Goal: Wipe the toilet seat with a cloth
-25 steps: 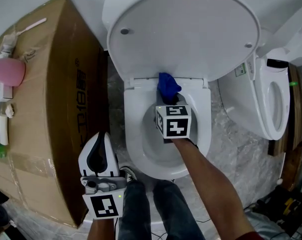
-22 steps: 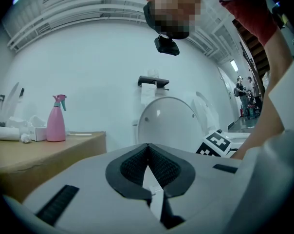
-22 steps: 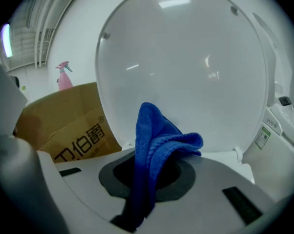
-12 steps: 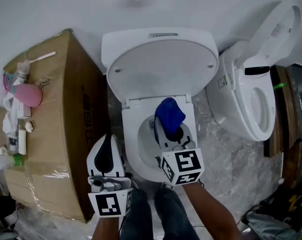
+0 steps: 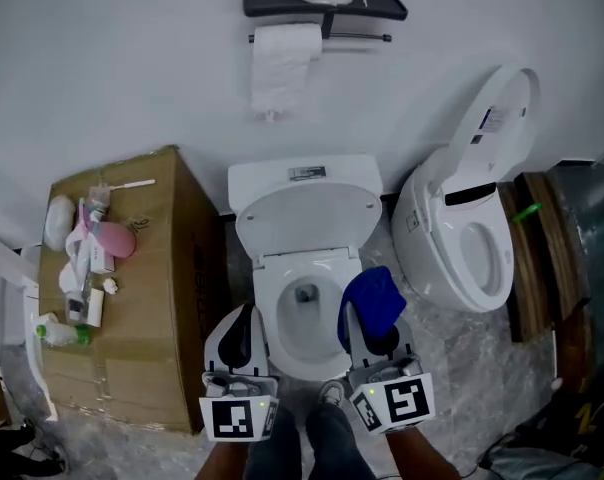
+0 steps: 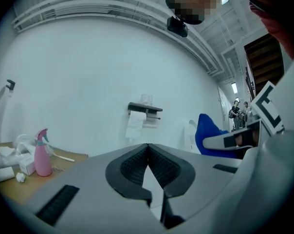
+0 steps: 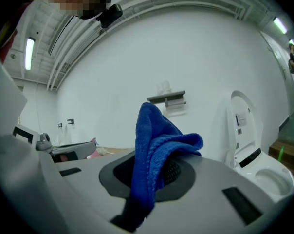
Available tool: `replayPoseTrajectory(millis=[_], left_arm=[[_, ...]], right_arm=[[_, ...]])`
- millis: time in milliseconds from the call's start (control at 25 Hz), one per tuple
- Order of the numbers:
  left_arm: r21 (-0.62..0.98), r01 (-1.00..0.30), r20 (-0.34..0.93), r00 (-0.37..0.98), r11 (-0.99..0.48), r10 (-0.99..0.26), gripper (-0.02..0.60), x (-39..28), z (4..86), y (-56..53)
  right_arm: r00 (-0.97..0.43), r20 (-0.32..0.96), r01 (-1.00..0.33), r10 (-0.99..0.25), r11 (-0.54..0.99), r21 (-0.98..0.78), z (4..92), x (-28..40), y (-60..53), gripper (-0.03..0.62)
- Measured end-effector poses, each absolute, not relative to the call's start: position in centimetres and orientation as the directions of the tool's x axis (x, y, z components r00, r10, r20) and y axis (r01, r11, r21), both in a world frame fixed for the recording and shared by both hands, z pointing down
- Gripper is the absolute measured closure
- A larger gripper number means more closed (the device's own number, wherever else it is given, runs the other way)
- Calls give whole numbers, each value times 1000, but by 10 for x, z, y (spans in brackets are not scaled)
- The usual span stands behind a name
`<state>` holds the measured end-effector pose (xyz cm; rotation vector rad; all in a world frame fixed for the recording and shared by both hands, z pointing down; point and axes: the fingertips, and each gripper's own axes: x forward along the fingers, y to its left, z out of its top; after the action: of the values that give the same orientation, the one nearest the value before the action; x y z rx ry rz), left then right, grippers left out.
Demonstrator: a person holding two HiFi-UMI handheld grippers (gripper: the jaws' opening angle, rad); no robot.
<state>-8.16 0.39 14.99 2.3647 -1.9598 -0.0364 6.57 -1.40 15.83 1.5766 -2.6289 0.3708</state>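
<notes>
Right tool: clamped on blue cloth, at toilet seat right edge. Left tool: jaws together, empty.

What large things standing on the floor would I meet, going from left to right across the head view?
First the cardboard box, then the toilet with raised lid, then the second toilet.

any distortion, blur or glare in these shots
Head view: even, soft light, sharp, dim lower corners. Left gripper view: strong fisheye bend, black corners, mosaic patch on top. Right gripper view: same bend, blue cloth sharp, ceiling lamp blown out.
</notes>
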Motion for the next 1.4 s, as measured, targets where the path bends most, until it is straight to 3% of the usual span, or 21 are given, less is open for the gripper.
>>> replayPoseTrajectory(millis=[240, 520, 1400], left_arm=[[71, -976, 14, 206, -205, -978, 566, -76, 66, 45], [32, -959, -63, 279, -282, -958, 566, -57, -6, 85], [-3, -948, -122, 316, -318, -941, 567, -48, -36, 102]], right_arm=[[-456, 85, -884, -886, 440, -157, 44, 90, 34, 533], [-446, 14, -891, -895, 442, -104, -23, 109, 81, 533], [-454, -6, -891, -891, 454, -15, -43, 99, 103, 533]])
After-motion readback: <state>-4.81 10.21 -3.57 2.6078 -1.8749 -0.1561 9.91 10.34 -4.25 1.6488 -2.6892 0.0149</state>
